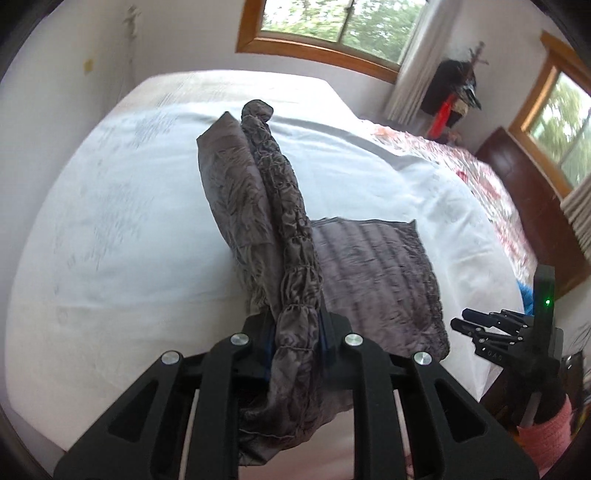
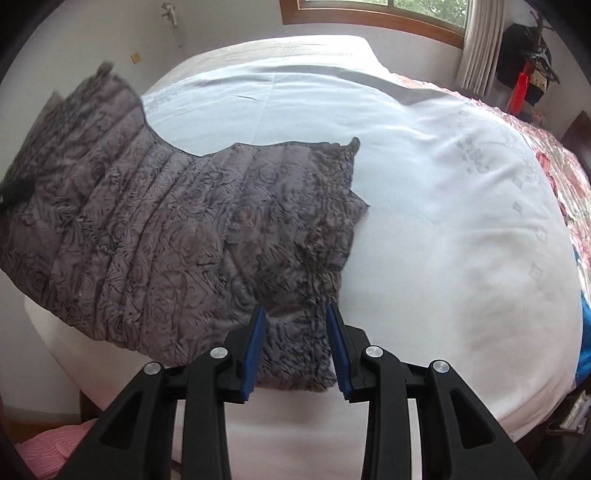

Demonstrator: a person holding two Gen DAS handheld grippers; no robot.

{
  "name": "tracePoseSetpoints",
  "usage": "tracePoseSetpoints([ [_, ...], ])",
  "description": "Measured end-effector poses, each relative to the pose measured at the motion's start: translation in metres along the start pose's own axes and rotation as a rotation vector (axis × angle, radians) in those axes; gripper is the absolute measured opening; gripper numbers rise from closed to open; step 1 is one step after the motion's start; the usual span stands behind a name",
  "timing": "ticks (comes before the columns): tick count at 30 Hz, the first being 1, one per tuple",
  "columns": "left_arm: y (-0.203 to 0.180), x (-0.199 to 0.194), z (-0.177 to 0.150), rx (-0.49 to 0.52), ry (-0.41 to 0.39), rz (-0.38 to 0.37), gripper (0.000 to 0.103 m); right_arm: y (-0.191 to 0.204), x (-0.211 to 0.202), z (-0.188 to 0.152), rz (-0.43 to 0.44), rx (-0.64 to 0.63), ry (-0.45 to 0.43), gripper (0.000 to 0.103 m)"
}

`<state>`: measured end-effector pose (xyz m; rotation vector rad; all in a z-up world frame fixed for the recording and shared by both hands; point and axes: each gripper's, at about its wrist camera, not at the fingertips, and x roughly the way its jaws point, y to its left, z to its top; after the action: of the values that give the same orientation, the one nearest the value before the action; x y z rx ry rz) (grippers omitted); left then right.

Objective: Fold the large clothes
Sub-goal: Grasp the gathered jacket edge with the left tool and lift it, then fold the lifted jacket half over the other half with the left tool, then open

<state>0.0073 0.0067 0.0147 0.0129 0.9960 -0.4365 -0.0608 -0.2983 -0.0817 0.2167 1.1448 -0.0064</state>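
A grey quilted garment with a rose pattern (image 2: 166, 236) lies on the white bed sheet (image 2: 443, 221). My left gripper (image 1: 295, 328) is shut on its gathered elastic edge (image 1: 280, 192) and holds that part lifted above the bed, with the rest (image 1: 376, 284) lying flat to the right. My right gripper (image 2: 295, 314) is open, its blue pads (image 2: 255, 347) either side of the garment's near edge, above it. The right gripper also shows in the left wrist view (image 1: 461, 321), at the bed's right edge.
The bed fills both views; a floral quilt (image 1: 491, 192) lies at its right end by a dark wooden headboard (image 1: 524, 192). Wood-framed windows (image 1: 325, 22) and a curtain are behind. Dark items hang on a rack (image 1: 454, 88). Pink fabric (image 2: 48, 450) lies on the floor.
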Motion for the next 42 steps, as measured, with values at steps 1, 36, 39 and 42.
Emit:
tracePoseSetpoints([
  [1,-0.011,-0.001,0.002,0.018,-0.003,0.001,0.015,-0.006,-0.002,-0.002,0.002,0.011,0.0,0.034],
  [36,-0.135,0.19,-0.041,0.115,0.3,-0.166,0.015,-0.06,0.019,-0.013,0.056,0.109,0.037,0.034],
  [39,-0.134,0.19,-0.042,0.114,0.292,-0.167,0.015,-0.055,0.022,-0.011,0.055,0.099,0.04,0.034],
  [42,-0.133,0.19,-0.045,0.121,0.279,-0.163,0.016,-0.051,0.026,-0.008,0.055,0.094,0.045,0.034],
])
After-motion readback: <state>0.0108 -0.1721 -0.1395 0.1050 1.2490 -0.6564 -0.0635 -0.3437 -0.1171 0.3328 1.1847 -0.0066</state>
